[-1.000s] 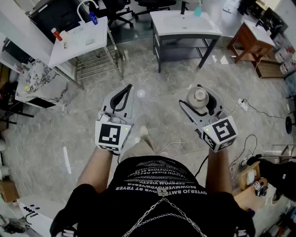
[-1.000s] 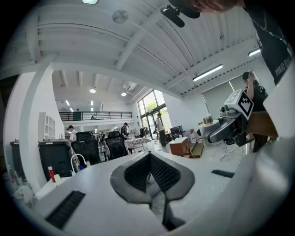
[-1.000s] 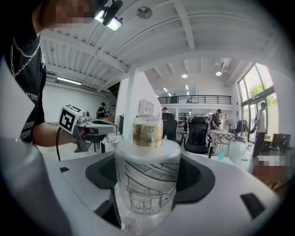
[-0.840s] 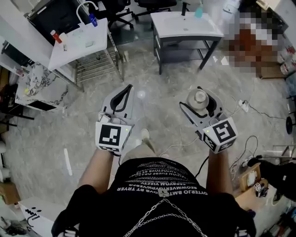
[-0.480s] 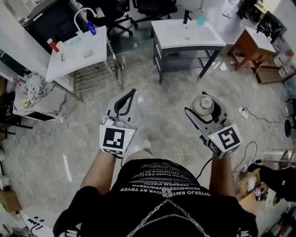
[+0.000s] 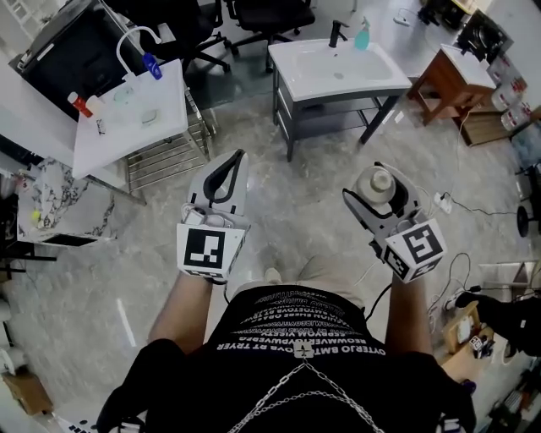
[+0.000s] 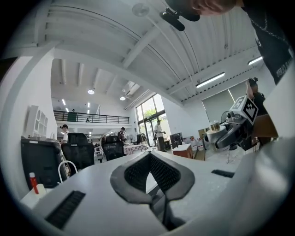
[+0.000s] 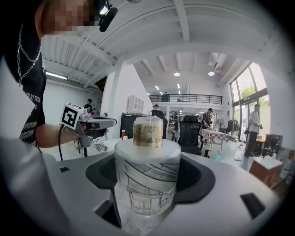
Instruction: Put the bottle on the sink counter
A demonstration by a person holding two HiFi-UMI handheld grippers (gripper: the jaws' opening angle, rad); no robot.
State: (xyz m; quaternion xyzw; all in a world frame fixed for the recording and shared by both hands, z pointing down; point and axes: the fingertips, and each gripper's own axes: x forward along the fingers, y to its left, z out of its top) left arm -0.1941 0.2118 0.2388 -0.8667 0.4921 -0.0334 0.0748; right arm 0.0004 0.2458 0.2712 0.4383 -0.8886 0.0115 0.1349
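My right gripper (image 6: pixel 382 176) is shut on a clear bottle (image 6: pixel 376 184) with a white drawn label and a gold cap, held upright over the stone floor. In the right gripper view the bottle (image 8: pixel 147 177) fills the space between the jaws of the right gripper (image 8: pixel 148 171). My left gripper (image 6: pixel 224 169) is shut and empty, level with the right one; its pads (image 7: pixel 159 173) meet at the tips. The white sink counter (image 6: pixel 372 80) with a black faucet stands on dark legs at the top centre, well beyond both grippers.
A white table (image 6: pixel 127 127) with an arched faucet and small bottles stands at the upper left over a wire rack. A wooden side table (image 6: pixel 456 72) is at the upper right. Office chairs (image 6: pixel 262 13) are behind. A teal bottle (image 6: pixel 363 35) stands on the sink. Cables (image 6: pixel 473 211) lie on the floor at right.
The head view has shifted: the sink counter and the white table sit lower and further left in frame. Both grippers keep their pose, the bottle still in the right one.
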